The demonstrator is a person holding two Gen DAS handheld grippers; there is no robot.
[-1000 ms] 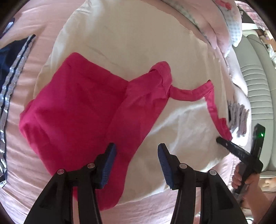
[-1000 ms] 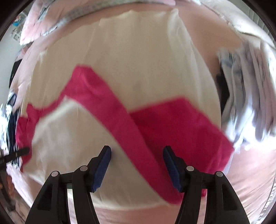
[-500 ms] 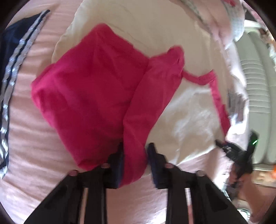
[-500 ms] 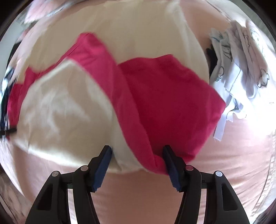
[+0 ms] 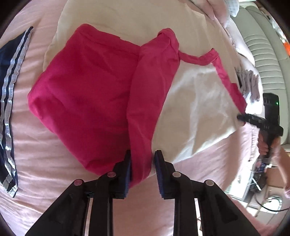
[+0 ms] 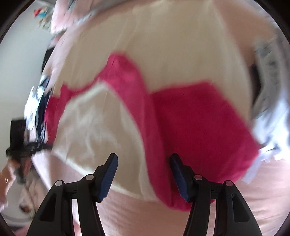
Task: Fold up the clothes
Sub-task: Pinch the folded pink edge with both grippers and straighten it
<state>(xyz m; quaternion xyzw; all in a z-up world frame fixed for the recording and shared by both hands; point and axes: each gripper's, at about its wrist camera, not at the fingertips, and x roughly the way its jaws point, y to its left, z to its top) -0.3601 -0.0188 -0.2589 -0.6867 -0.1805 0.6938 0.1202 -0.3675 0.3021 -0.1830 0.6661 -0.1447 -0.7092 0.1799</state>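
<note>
A magenta garment (image 5: pixel 90 90) lies spread over a cream cloth (image 5: pixel 190 109) on the bed. One wide leg runs down to my left gripper (image 5: pixel 141 163), whose blue pads have narrowed onto its bunched hem. A thin magenta strip stretches right to my right gripper (image 5: pixel 253 119), held by a hand. In the blurred right wrist view the magenta garment (image 6: pixel 190 127) lies on the cream cloth (image 6: pixel 163 45). My right gripper (image 6: pixel 143 168) stands wide open over the garment's near edge, the fabric closest to its right finger. My left gripper (image 6: pixel 36 147) shows at far left.
A navy garment with silver stripes (image 5: pixel 9 90) lies at the left on the pink sheet (image 5: pixel 45 181). White printed clothes (image 6: pixel 268 90) are piled beside the magenta garment. Pillows (image 5: pixel 217 9) sit at the back and a padded beige surface (image 5: pixel 268 54) at the right.
My left gripper dropped to the magenta leg's hem and its fingers closed in on the fabric. The right wrist view swung about over the garment's other end, its fingers staying wide apart.
</note>
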